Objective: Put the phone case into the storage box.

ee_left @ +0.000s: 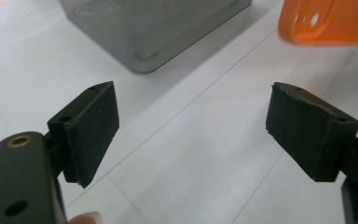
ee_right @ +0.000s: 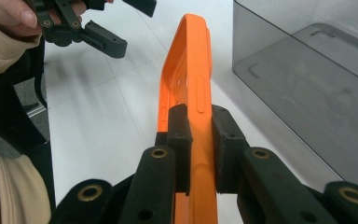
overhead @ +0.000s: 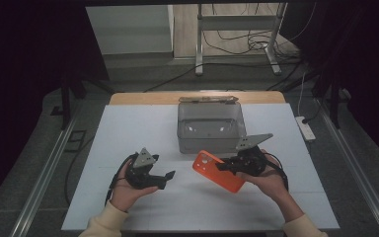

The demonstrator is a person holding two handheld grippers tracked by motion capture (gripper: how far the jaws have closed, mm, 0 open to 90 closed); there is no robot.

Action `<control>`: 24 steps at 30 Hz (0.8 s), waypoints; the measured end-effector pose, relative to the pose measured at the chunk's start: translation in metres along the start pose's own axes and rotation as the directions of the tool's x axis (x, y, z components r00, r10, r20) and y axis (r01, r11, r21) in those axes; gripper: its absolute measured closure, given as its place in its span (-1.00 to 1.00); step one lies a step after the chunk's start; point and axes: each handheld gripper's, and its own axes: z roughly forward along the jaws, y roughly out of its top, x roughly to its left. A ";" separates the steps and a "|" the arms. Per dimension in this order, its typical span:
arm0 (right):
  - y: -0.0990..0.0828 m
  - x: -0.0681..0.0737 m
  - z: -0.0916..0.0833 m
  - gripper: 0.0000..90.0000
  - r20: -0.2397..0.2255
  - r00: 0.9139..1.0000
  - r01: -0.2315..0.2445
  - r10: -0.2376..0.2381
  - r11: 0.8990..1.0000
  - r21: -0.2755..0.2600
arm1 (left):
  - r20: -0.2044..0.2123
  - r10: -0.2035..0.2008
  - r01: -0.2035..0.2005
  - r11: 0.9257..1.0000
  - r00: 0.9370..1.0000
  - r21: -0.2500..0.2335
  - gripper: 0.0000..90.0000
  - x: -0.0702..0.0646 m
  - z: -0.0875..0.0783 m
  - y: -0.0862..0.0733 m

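Note:
An orange phone case (overhead: pixel 216 170) hangs tilted over the white table, between the two hands. My right gripper (overhead: pixel 225 165) is shut on its long edge; in the right gripper view both pads (ee_right: pixel 181 135) press on the case's rim (ee_right: pixel 193 84). My left gripper (overhead: pixel 164 177) stands open to the left of the case, its jaws pointing right toward it. In the left gripper view the two pads (ee_left: pixel 95 126) stand wide apart with bare table between them, and a corner of the orange case (ee_left: pixel 331 21) shows beyond at the upper right.
A clear grey plastic box (overhead: pixel 210 126) with its lid (overhead: pixel 208 99) folded back stands at the middle of the table (overhead: pixel 128 128), just behind the case. A white power strip (overhead: pixel 306 127) lies off the table's right edge.

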 end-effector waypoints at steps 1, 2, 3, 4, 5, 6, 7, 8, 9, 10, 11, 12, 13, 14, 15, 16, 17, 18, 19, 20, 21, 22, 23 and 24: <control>0.000 0.000 0.000 0.77 -0.001 1.000 -0.003 0.003 1.000 -0.002 | -0.002 -0.007 0.007 1.000 1.000 0.000 -0.62 0.001 -0.001 -0.002; 0.000 -0.001 0.000 0.77 -0.001 1.000 -0.004 0.004 1.000 -0.003 | -0.006 -0.011 0.011 1.000 1.000 0.001 -0.62 0.002 -0.002 -0.004; 0.000 -0.001 0.000 0.77 0.001 1.000 -0.004 0.004 1.000 -0.005 | -0.008 -0.012 0.012 1.000 1.000 0.001 -0.62 0.003 -0.003 -0.005; 0.000 -0.001 0.000 0.77 0.003 1.000 -0.005 0.005 1.000 -0.006 | -0.010 -0.016 0.016 1.000 1.000 0.001 -0.62 0.004 -0.004 -0.006; -0.001 -0.001 0.000 0.77 0.005 1.000 -0.007 0.007 1.000 -0.006 | -0.010 -0.020 0.020 1.000 1.000 0.001 -0.62 0.005 -0.005 -0.008; -0.001 -0.002 0.000 0.77 0.005 1.000 -0.009 0.009 1.000 -0.008 | -0.011 -0.024 0.024 1.000 1.000 -0.001 -0.62 0.006 -0.006 -0.009; -0.001 -0.002 -0.001 0.77 0.005 1.000 -0.012 0.012 1.000 -0.007 | -0.013 -0.025 0.025 1.000 1.000 -0.001 -0.62 0.007 -0.007 -0.010; -0.001 -0.002 -0.001 0.77 0.001 1.000 -0.016 0.016 1.000 -0.007 | -0.017 -0.030 0.030 1.000 0.999 -0.001 -0.62 0.008 -0.007 -0.011; -0.001 -0.002 0.000 0.77 -0.002 1.000 -0.017 0.017 1.000 -0.007 | -0.021 -0.035 0.035 0.999 0.999 -0.001 -0.62 0.010 -0.008 -0.012; -0.001 -0.002 -0.001 0.77 0.002 1.000 -0.017 0.017 1.000 -0.006 | -0.022 -0.036 0.036 0.999 0.999 -0.003 -0.62 0.010 -0.008 -0.012; -0.001 -0.002 -0.001 0.77 0.005 1.000 -0.018 0.018 1.000 -0.008 | -0.026 -0.036 0.036 0.999 0.999 -0.004 -0.62 0.011 -0.009 -0.013; 0.000 -0.002 -0.001 0.77 0.007 1.000 -0.018 0.018 1.000 -0.010 | -0.029 -0.038 0.038 0.999 0.999 -0.005 -0.62 0.012 -0.009 -0.014; 0.000 -0.002 -0.002 0.77 0.008 1.000 -0.019 0.019 1.000 -0.014 | -0.030 -0.043 0.042 0.999 0.999 -0.009 -0.62 0.013 -0.010 -0.015; 0.000 -0.002 -0.002 0.77 0.011 1.000 -0.019 0.020 1.000 -0.015 | -0.031 -0.044 0.044 0.999 0.999 -0.005 -0.62 0.014 -0.010 -0.016; -0.001 -0.002 -0.002 0.77 0.015 1.000 -0.020 0.020 1.000 -0.015 | -0.033 -0.043 0.043 0.999 0.999 -0.002 -0.62 0.015 -0.010 -0.017; -0.001 -0.002 -0.002 0.77 0.018 1.000 -0.020 0.021 1.000 -0.014 | -0.034 -0.045 0.045 0.999 0.998 -0.002 -0.62 0.016 -0.010 -0.018; -0.001 -0.002 -0.002 0.77 0.022 1.000 -0.020 0.021 1.000 -0.013 | -0.032 -0.047 0.047 0.999 0.998 -0.002 -0.62 0.017 -0.010 -0.018; -0.001 -0.002 -0.003 0.77 0.027 0.999 -0.020 0.020 1.000 -0.014 | -0.034 -0.049 0.048 0.999 0.998 -0.004 -0.62 0.018 -0.011 -0.019; 0.000 -0.001 -0.003 0.77 0.030 0.999 -0.023 0.023 1.000 -0.018 | -0.035 -0.049 0.049 0.999 0.998 -0.006 -0.62 0.018 -0.011 -0.019; 0.000 -0.001 -0.004 0.77 0.032 0.999 -0.022 0.023 1.000 -0.020 | -0.036 -0.049 0.049 0.999 0.998 -0.008 -0.62 0.018 -0.012 -0.020; 0.001 -0.001 -0.004 0.77 0.033 0.999 -0.021 0.022 1.000 -0.021 | -0.038 -0.049 0.048 0.999 0.998 -0.010 -0.62 0.018 -0.013 -0.020; 0.001 -0.001 -0.005 0.77 0.036 0.999 -0.019 0.020 1.000 -0.023 | -0.041 -0.047 0.047 0.999 0.998 -0.011 -0.62 0.018 -0.014 -0.021; 0.001 -0.001 -0.005 0.77 0.041 0.999 -0.018 0.019 1.000 -0.025 | -0.042 -0.047 0.046 0.999 0.998 -0.012 -0.62 0.018 -0.014 -0.021; 0.002 -0.001 -0.006 0.77 0.044 0.999 -0.018 0.020 0.999 -0.027 | -0.042 -0.048 0.047 0.999 0.998 -0.014 -0.62 0.018 -0.015 -0.021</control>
